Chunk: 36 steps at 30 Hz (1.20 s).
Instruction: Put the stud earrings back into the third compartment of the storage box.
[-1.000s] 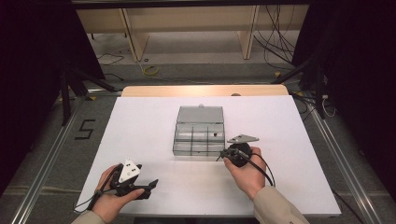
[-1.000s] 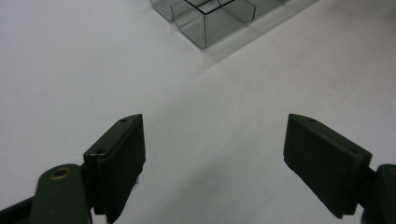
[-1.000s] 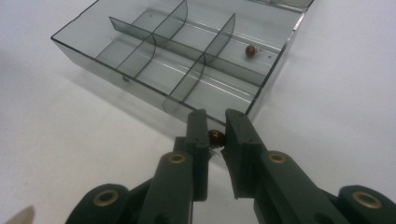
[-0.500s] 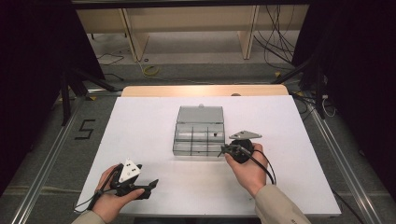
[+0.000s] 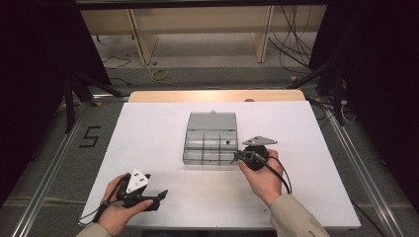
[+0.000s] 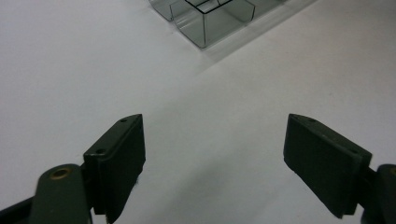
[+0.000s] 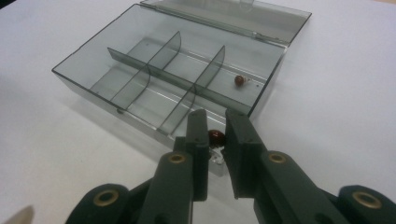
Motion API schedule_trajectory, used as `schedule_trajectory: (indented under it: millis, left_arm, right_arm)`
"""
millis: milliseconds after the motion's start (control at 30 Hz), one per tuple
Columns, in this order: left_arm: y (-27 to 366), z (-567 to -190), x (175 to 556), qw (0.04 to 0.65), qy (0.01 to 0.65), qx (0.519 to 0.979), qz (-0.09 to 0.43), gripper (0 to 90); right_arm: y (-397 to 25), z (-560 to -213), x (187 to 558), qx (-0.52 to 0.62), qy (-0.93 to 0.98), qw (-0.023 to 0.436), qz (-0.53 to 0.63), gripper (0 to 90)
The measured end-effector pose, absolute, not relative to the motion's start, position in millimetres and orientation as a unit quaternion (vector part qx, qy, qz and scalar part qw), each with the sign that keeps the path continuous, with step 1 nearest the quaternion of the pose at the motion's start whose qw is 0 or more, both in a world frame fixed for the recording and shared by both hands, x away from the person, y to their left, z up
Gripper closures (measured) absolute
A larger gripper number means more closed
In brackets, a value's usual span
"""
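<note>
One bead (image 7: 215,136) pinched in our R gripper (image 7: 215,133) at box (image 7: 140,79) near-corner cell; 2nd bead (image 7: 239,80) already inside. L gripper (image 6: 212,144) jaws wide, idle. Next, we judged: release into cell.

Clear box (image 6: 212,18) cut off at top edge; bead (image 7: 215,136) perhaps half hidden between tongs.

High view looks down from afar; both gripper views, seemingly close, share the box (image 7: 177,88).

Smoky grey clear box (image 7: 154,70), dark red beads (image 7: 215,136), black gripper (image 7: 215,125), white table (image 5: 148,133).
</note>
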State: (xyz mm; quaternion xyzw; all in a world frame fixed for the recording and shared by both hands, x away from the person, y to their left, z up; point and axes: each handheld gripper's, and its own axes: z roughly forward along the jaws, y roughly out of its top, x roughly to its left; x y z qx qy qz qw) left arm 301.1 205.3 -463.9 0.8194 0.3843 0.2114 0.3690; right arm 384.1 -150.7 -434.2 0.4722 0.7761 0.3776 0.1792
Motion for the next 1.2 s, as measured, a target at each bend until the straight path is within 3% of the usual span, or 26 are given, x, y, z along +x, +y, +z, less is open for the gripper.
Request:
schedule_trajectory:
  millis: [1200]
  left_arm:
    - [205.1, -464.3, 301.4, 0.366, 0.384, 0.82, 0.213, 20.2]
  right_arm:
    - [-151.3, -426.6, 415.4, 0.468, 0.768, 0.194, 0.391, 80.4]
